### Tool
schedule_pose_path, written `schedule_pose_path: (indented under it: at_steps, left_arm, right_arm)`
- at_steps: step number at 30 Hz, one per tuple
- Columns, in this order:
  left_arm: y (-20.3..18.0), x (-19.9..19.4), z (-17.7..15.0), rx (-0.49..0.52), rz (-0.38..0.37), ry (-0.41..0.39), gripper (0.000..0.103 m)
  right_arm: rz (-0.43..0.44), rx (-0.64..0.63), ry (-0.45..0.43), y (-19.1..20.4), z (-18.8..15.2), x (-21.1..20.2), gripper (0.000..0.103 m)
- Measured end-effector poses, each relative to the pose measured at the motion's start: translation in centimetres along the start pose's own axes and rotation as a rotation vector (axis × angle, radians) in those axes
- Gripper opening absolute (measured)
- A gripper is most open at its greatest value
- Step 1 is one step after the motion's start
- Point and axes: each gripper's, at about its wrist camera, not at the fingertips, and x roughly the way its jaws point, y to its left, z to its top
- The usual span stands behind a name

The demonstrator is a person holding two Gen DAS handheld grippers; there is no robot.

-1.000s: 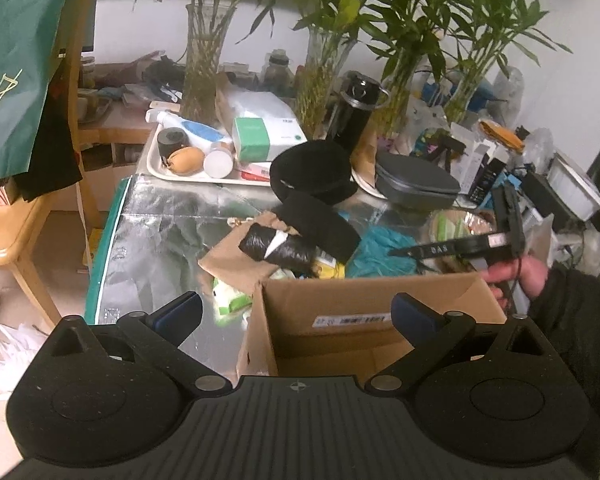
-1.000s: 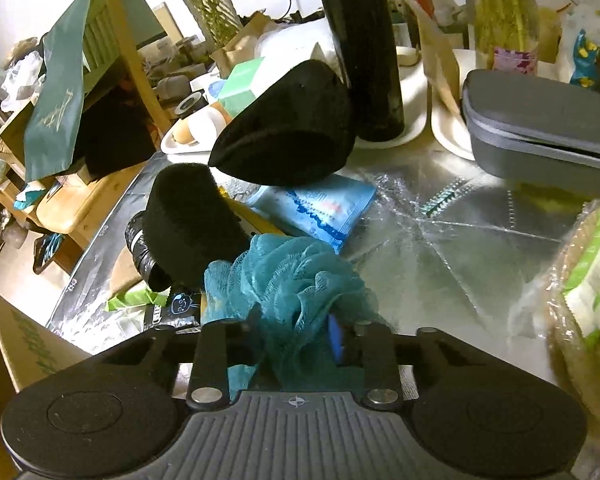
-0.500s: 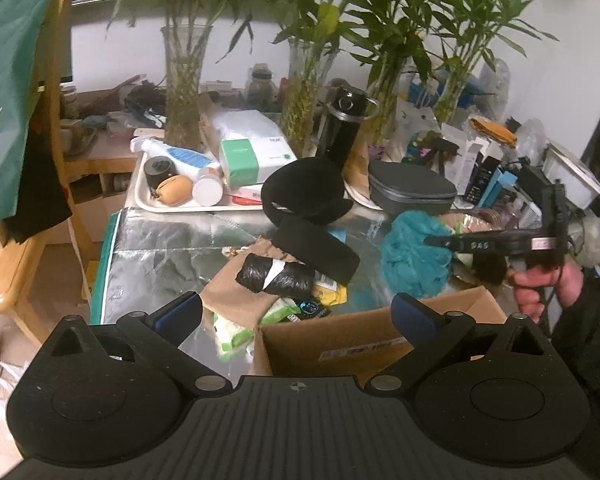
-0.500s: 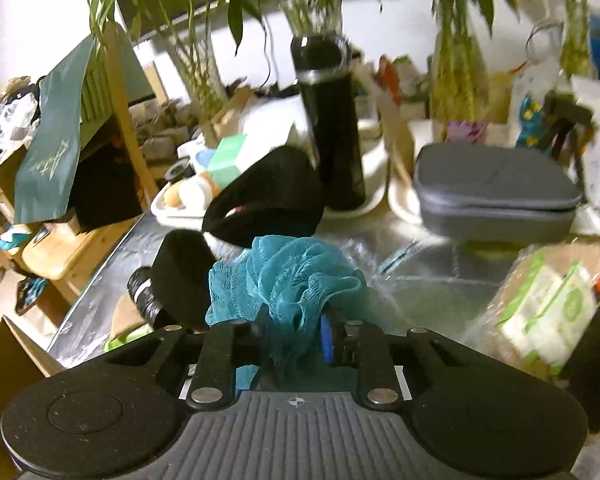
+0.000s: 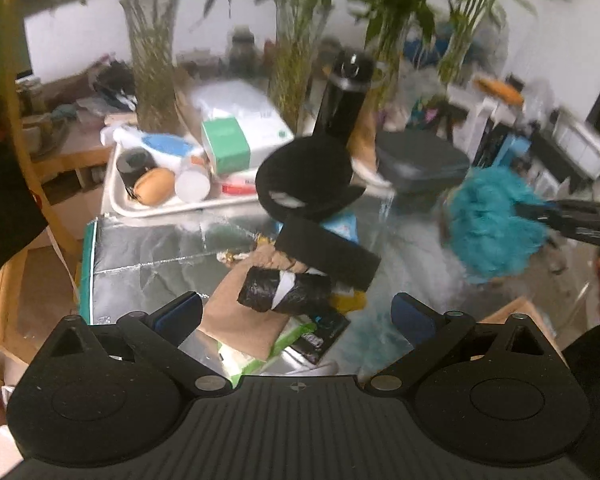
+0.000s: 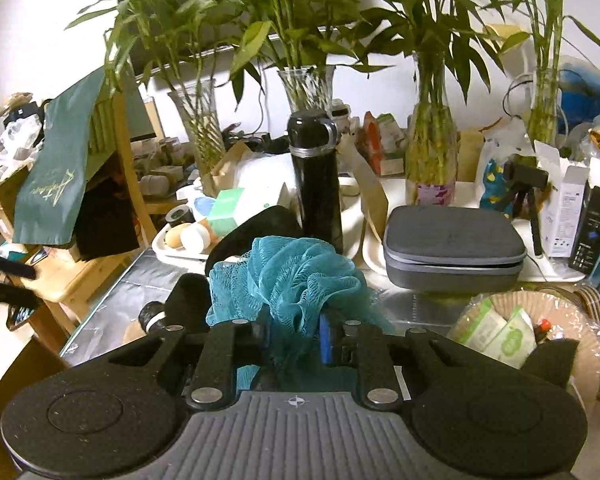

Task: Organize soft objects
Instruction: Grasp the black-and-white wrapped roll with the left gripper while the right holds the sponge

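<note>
Right tongs (image 6: 294,336) are closed tightly on the teal mesh bath sponge (image 6: 288,276), held up above the silver-covered table (image 5: 160,244), while the left tongs (image 5: 296,316) stand wide open and empty over a black foam block (image 5: 328,256).

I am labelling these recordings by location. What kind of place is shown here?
Probably a lived-in home: a cluttered table with bamboo stems in glass vases, a black flask and a wooden chair beside it.

The right gripper (image 6: 294,334) has lifted the blue bath puff (image 6: 288,276) up off the bench (image 6: 112,304).
</note>
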Motion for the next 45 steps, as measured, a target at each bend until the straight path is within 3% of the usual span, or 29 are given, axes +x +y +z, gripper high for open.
schedule_pose_path:
  at_steps: [4, 8, 23, 33, 34, 35, 45]
  left_arm:
    - [0.8, 3.1, 1.5, 0.016, -0.021, 0.088, 0.103]
    - [1.5, 6.9, 2.6, 0.042, -0.096, 0.245, 0.103]
    - [1.0, 16.2, 3.5, 0.119, -0.124, 0.508, 0.103]
    - [1.2, 19.0, 3.5, 0.09, -0.03, 0.527, 0.103]
    - [1.4, 19.1, 3.6, 0.081, -0.026, 0.521, 0.099]
    - [1.5, 19.0, 3.7, 0.07, -0.039, 0.516, 0.086]
    - [1.6, 17.0, 3.6, 0.078, -0.009, 0.457, 0.081]
  right_arm:
    - [0.001, 0.003, -0.01, 0.0, -0.3, -1.5, 0.024]
    - [0.007, 0.01, -0.018, 0.0, -0.5, -2.7, 0.024]
    - [0.028, 0.034, -0.022, -0.2, -1.8, -4.5, 0.024]
    - [0.032, 0.042, -0.026, -0.4, -2.3, -5.0, 0.024]
    - [0.034, 0.043, -0.029, -0.4, -2.3, -5.1, 0.024]
    - [0.036, 0.043, -0.03, -0.4, -2.3, -5.1, 0.024]
    - [0.037, 0.035, -0.049, 0.0, -2.1, -6.1, 0.024]
